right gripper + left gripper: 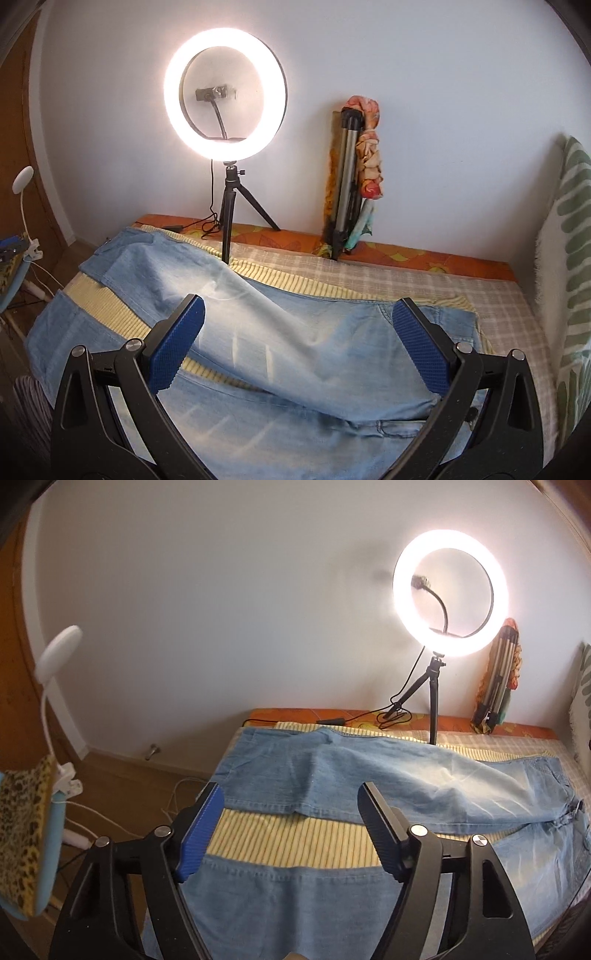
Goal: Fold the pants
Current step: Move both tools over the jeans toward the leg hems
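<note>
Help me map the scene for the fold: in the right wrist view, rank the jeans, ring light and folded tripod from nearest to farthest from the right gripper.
1. Jeans: spread on the bed right under the open right gripper.
2. Ring light: standing at the bed's far edge, left of centre.
3. Folded tripod: leaning on the wall, right of centre.

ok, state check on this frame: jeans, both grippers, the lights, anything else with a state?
jeans: unfolded, spread flat on the bed, legs splayed apart with striped mat showing between them
left gripper: open, holding nothing, above the leg hems
right gripper: open, holding nothing, above the upper legs
ring light: on, upright on its tripod
clip lamp: appears off
folded tripod: collapsed, leaning on the wall
</note>
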